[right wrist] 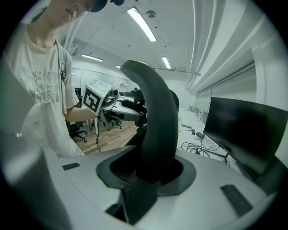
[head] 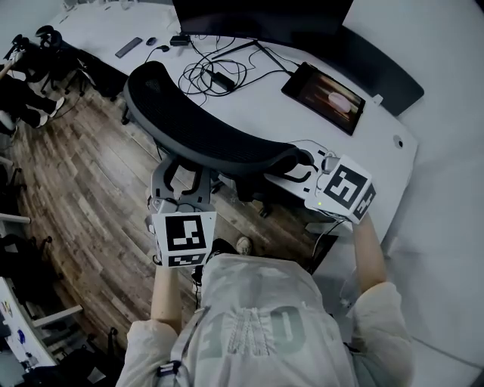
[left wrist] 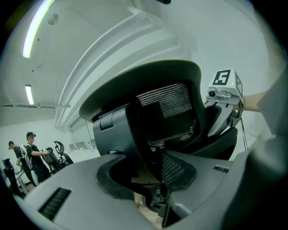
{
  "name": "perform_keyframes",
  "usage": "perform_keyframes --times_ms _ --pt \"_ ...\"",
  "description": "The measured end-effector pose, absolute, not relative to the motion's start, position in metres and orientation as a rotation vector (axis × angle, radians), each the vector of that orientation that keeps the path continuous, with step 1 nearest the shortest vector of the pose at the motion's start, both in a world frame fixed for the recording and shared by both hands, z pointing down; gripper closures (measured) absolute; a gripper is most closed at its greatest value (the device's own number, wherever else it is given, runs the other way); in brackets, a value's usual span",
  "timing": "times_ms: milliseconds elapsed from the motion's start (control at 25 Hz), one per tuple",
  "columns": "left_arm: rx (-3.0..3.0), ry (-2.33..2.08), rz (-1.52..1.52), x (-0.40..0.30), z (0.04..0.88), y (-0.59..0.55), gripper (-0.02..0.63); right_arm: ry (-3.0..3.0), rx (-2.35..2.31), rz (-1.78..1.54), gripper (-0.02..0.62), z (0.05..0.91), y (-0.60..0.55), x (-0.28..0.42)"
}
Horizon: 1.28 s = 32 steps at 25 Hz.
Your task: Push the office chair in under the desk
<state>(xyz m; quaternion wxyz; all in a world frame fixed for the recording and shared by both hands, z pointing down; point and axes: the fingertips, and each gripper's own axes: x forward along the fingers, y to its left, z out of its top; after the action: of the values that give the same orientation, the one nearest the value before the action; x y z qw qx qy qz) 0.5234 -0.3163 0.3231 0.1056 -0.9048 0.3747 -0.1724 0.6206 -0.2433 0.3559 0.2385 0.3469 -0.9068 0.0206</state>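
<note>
Left claw (head: 180,181), right claw (head: 299,166) on backrest (head: 204,128)

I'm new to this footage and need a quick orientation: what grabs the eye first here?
The black office chair fills the middle, its curved back between the jaws of the left gripper and the right gripper. Beyond it, the white desk holds tangled cables and a lit tablet.

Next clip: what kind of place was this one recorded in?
Most likely an office: a long white desk carrying a monitor and loose cables, an office chair at it, and more chairs on the wood floor nearby.
</note>
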Motion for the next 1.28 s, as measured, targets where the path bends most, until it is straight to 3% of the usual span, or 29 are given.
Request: perform_keyframes --times_ms 320,560,720,1000,1080,1160,1280 --pt "-2.678 1.091 -0.473 0.524 0.323 -0.318 0.456 -2.423 1.056 0.034 0.440 0.353 -0.247 0.622" --pt "-2.762 0.960 -0.447 0.526 0.323 -0.311 0.441 -2.280 1.240 -0.045 0.376 0.343 -0.245 0.630" --pt "-2.806 0.841 -0.442 0.525 0.324 -0.302 0.386 -2.190 1.394 -0.060 0.376 0.322 -0.233 0.642" --pt "-2.798 0.745 -0.392 0.503 0.313 -0.296 0.383 -2.039 1.814 -0.234 0.381 0.266 -0.205 0.639" --pt "-2.787 0.718 -0.357 0.493 0.307 -0.292 0.383 -1.970 1.998 -0.281 0.434 0.249 -0.193 0.632" --pt "-2.752 0.687 -0.296 0.484 0.293 -0.289 0.423 -1.886 2.147 -0.344 0.512 0.236 -0.180 0.624" --pt "-2.670 0.699 -0.245 0.469 0.276 -0.286 0.570 -1.827 2.308 -0.407 0.551 0.223 -0.169 0.600"
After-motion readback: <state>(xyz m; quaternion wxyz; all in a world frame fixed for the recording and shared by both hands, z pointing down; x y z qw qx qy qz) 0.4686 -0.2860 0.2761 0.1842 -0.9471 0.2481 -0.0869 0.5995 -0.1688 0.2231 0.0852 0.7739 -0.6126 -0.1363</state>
